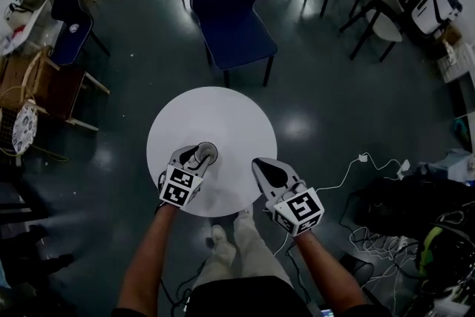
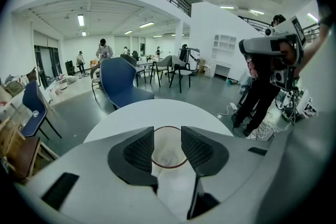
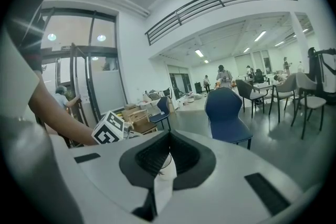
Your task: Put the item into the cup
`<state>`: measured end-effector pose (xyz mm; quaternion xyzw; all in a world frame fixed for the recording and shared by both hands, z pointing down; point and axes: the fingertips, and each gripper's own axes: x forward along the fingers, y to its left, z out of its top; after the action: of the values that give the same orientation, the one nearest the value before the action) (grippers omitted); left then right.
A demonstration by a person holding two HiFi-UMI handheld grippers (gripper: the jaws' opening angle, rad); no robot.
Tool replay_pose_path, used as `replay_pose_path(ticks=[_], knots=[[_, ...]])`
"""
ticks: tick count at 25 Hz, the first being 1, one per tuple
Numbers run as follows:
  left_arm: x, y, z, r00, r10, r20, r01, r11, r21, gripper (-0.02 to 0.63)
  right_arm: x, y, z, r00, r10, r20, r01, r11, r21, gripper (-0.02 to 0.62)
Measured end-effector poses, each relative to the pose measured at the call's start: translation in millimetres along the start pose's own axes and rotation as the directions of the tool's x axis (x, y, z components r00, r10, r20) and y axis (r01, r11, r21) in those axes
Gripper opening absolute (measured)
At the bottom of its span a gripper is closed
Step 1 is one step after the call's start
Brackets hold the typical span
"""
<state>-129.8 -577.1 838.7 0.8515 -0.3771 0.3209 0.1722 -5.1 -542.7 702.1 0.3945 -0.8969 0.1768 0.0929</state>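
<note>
A clear cup with a reddish-brown rim stands on the round white table, near its front edge. My left gripper hangs right at it. In the left gripper view the jaws stand apart and open, and the cup shows between and beyond them, untouched by the pads. A pale shape lies inside it; what it is I cannot tell. My right gripper hovers at the table's front right edge, to the cup's right, its jaws shut with nothing held.
A blue chair stands just behind the table. White cables and dark bags lie on the floor to the right. More chairs stand at the left and the back right.
</note>
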Motion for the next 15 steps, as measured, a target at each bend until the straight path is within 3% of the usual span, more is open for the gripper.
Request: replay_pose_path(ticks=[9, 15], knots=[[-40.1, -4.6, 26.8, 0.997, 0.020, 0.075, -0.019, 1.000, -0.018, 0.157, -3.7, 15.6, 22.2, 1.000, 0.009, 0.013, -0.009, 1.000, -0.018, 0.015], [-76.2, -13.7, 46.3, 0.988, 0.057, 0.145, -0.055, 0.998, -0.018, 0.104, -11.7, 32.6, 42.4, 0.999, 0.027, 0.037, -0.026, 0.999, -0.044, 0.015]])
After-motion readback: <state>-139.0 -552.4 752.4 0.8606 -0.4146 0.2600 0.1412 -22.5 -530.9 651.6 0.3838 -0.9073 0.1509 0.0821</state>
